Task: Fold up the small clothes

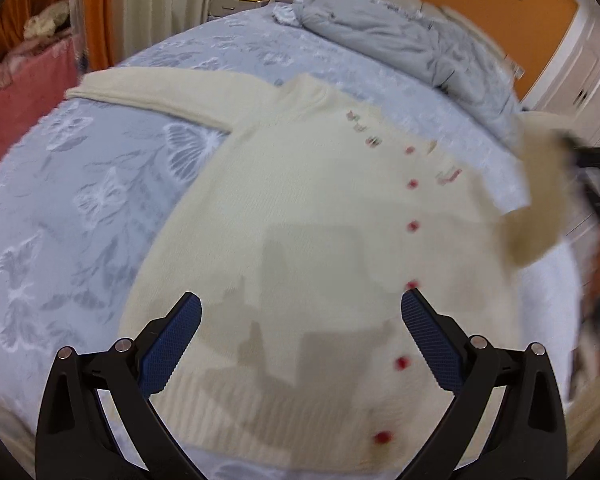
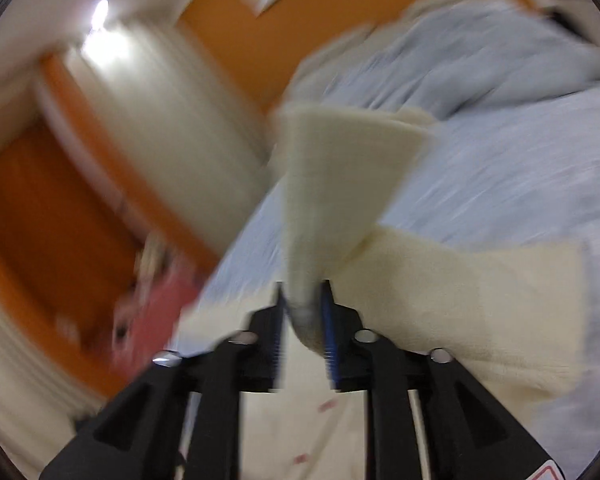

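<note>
Now sleeve-folding step: cream cardigan (image 1: 300,208) lying flat on bed (image 1: 80,200). Right gripper (image 2: 304,304) jaws clamping lifted sleeve (image 2: 340,168). Left gripper (image 1: 300,312) hovering over hem, jaws wide apart, empty. Next, probably: laying sleeve across body.

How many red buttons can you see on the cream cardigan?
6, in a line down the cardigan front: button. Blur may hide others.
</note>
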The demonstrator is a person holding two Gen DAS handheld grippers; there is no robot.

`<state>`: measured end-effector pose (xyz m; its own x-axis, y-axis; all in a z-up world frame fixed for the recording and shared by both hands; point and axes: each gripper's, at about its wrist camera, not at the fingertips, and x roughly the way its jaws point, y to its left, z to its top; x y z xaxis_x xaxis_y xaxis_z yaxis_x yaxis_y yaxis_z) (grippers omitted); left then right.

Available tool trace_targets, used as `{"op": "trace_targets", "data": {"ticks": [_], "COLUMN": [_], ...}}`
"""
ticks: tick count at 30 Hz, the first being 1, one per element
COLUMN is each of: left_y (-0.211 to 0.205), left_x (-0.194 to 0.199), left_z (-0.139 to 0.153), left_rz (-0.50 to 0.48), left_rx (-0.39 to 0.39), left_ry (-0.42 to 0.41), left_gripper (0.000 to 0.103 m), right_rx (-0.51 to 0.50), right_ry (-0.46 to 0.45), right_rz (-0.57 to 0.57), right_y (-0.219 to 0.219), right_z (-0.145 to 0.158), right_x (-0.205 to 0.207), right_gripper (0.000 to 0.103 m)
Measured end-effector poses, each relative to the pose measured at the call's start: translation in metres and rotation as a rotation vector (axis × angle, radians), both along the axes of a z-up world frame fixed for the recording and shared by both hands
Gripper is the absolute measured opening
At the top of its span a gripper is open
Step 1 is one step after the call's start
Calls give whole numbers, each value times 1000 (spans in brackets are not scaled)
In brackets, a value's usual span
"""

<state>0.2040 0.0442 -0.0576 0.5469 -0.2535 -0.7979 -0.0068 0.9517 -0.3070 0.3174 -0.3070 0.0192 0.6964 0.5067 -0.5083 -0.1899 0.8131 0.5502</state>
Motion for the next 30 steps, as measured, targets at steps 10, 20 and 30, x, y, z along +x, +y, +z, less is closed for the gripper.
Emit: {"op": "trace_targets", "data": {"ticks": [10,20,30], "left_y": [-18,-54,-69], "left_x": [116,192,217], "left_z": [-23,-81,-11], "left_rz": [-43,108,-28], "left_rx": [-183,-147,-95], "left_ry": [96,220,-55], "left_gripper": [98,39,10], "right_rx": [-96,5,43], "right_ry": [178,279,162], "right_rz": [-277,-466,-463], "right_y": [-43,-118,-111], "right_z": [-66,-128,-118], "right_x": [-73,-88,-71], "right_gripper": [63,66,65]}}
